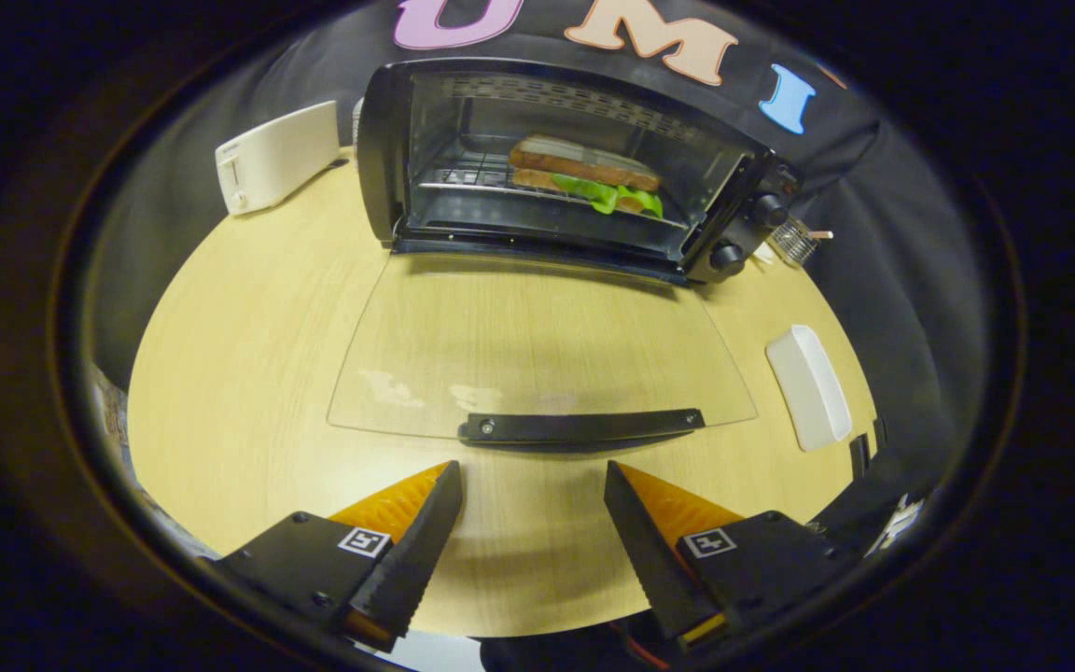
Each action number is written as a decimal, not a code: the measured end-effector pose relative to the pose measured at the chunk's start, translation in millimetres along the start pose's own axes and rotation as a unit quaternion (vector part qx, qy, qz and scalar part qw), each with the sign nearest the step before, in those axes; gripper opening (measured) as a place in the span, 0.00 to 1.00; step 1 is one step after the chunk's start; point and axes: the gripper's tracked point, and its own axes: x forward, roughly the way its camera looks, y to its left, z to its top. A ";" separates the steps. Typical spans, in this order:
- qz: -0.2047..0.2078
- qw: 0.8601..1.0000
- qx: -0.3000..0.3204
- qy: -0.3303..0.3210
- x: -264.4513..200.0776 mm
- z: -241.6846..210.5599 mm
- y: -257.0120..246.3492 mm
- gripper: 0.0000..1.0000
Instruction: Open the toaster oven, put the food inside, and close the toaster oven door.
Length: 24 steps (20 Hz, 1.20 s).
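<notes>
With the sandwich [586,174] on the rack, we hold our hand-held gripper [533,485] released and empty before the door handle [580,427]; next, we judge, lift the glass door [537,350] shut.

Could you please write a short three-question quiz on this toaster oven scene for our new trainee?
1. True or false: the sandwich is on the rack inside the toaster oven.
2. The glass door is: A) shut, B) folded down flat, C) removed.
3. What lies just ahead of the open gripper?

Key: 1. True. 2. B. 3. The door handle, which the fingers are not touching.
</notes>
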 end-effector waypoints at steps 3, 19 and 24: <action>-0.008 1.000 -0.023 0.009 5.6 4.7 -0.6 0.98; -0.036 0.999 -0.016 -0.033 -36.3 68.8 -18.2 0.97; -0.053 0.995 -0.024 -0.078 -52.2 118.4 -24.9 0.98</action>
